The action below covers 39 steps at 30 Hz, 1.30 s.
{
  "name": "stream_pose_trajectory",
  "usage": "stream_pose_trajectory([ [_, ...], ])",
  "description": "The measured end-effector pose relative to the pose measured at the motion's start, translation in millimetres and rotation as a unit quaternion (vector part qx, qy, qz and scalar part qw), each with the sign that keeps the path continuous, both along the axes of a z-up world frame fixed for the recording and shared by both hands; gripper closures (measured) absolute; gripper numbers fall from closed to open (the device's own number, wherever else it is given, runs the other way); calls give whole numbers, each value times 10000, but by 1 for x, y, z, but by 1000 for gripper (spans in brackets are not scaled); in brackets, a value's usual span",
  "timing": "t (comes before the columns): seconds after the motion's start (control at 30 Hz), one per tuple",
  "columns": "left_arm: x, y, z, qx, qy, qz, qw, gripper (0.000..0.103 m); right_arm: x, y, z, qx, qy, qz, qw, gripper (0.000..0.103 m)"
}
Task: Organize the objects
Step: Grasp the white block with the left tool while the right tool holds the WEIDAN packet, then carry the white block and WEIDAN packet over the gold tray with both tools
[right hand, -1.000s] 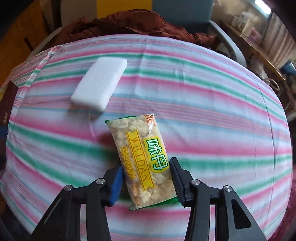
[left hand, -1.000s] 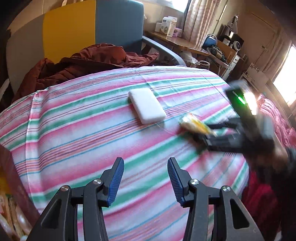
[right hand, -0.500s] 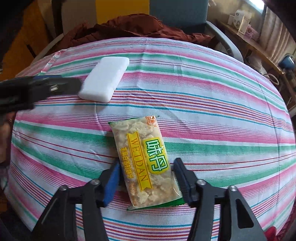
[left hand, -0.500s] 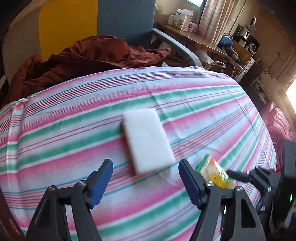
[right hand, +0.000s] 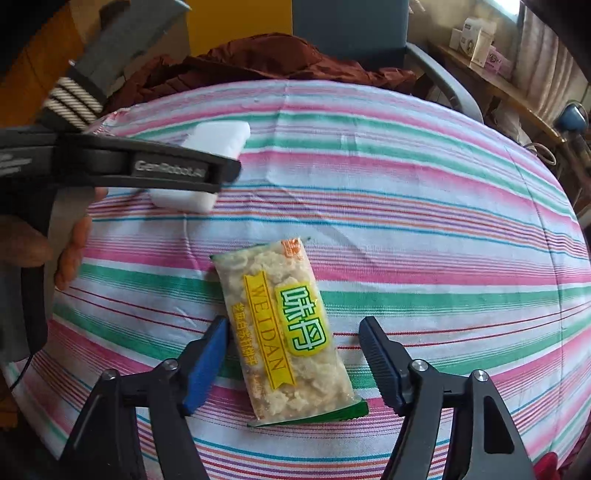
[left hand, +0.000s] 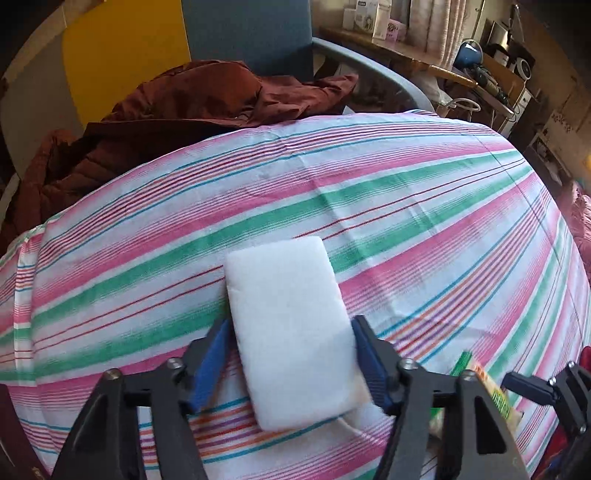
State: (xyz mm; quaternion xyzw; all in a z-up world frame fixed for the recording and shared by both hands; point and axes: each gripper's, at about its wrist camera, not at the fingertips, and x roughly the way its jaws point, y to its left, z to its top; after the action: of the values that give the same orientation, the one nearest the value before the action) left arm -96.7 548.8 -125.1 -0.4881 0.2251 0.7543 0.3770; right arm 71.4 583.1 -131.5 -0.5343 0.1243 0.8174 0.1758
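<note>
A white rectangular sponge block (left hand: 291,328) lies on the striped tablecloth (left hand: 406,221). My left gripper (left hand: 291,354) is open with its blue-padded jaws on either side of the block's near half. In the right wrist view the block (right hand: 218,138) shows partly hidden behind the left gripper's black finger (right hand: 166,168). A clear snack packet with yellow and green label (right hand: 284,328) lies flat on the cloth. My right gripper (right hand: 295,354) is open, its jaws standing apart on either side of the packet without touching it.
A dark red jacket (left hand: 166,122) lies over a blue chair (left hand: 251,33) beyond the table's far edge. A cluttered desk (left hand: 424,55) stands at the back right. The right gripper and packet (left hand: 491,395) show at the lower right of the left wrist view.
My left gripper has moved forward until its open jaws straddle the white block. My right gripper has opened wider and let go of the snack packet, which lies on the cloth.
</note>
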Motion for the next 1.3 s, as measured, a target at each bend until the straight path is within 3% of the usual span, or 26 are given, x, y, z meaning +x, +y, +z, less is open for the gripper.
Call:
stream_pose_trajectory([
  [0.07, 6, -10, 0, 37, 98, -129, 9999, 45, -3, -5, 3, 42, 40, 129, 9999, 54],
  [0.53, 53, -149, 7, 416, 311, 340, 9981, 46, -12, -63, 4, 322, 76, 1019, 9942, 56],
  [0.8, 70, -183, 13, 486, 358, 318, 9977, 46, -16, -84, 4, 709, 53, 1063, 9918, 57],
  [1.3, 86, -246, 87, 1161, 1008, 441, 9871, 46, -29, -116, 4, 248, 93, 892, 9957, 57],
])
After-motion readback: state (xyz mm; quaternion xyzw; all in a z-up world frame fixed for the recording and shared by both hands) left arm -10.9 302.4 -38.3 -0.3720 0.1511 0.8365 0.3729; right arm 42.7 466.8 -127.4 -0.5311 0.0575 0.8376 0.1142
